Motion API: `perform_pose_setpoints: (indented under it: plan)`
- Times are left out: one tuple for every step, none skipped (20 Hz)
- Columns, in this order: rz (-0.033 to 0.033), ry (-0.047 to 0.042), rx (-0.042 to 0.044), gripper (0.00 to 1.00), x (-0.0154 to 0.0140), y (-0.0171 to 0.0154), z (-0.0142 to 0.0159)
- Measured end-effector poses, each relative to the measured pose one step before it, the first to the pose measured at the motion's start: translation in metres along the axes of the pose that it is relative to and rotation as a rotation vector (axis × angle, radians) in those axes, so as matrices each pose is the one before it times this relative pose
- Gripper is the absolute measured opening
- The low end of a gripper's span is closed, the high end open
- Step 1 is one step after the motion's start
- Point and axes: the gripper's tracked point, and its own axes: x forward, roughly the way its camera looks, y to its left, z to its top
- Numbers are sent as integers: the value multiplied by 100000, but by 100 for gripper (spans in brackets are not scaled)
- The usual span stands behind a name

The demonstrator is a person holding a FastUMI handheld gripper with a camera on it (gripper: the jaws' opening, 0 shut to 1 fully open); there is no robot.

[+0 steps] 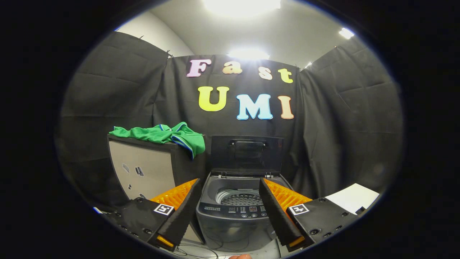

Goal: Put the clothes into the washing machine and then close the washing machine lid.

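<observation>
A green garment (163, 136) with blue and white trim lies crumpled on top of a dark cabinet (147, 169), one corner hanging over its right edge. Right of the cabinet stands a small grey top-loading washing machine (237, 212). Its dark lid (246, 153) is raised upright at the back, and the drum (240, 198) shows beneath it. My gripper (230, 187) is open, nothing between its fingers (179, 212). The washer sits just ahead of and between them; the garment is beyond the left finger, higher up.
A white sheet or board (354, 198) lies low to the right of the washer. Cables (201, 250) run across the floor in front of the machine. Black cloth walls close the booth behind and on both sides.
</observation>
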Motion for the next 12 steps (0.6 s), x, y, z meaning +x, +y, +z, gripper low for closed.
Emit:
perform_pose_setpoints:
  plan:
    - [-3, -83, -85, 100, 41, 6, -76]
    - [63, 28, -143, 100, 57, 77, 67]
    - [-36, 5, -191, 100, 72, -38, -33]
    - [80, 83, -26, 100, -30, -38, 79]
    - [57, 90, -137, 100, 93, -40, -102]
    - [-163, -35, -307, 100, 95, -38, 48]
    - [146, -114, -25, 100, 101, 1, 161]
    - [-75, -189, -94, 100, 60, 57, 135]
    - [15, -115, -193, 100, 94, -10, 32]
    - [-45, -177, -93, 100, 50, -36, 111]
    - [-146, -263, -53, 100, 26, -23, 91]
    - [-84, -108, 118, 100, 91, -11, 133]
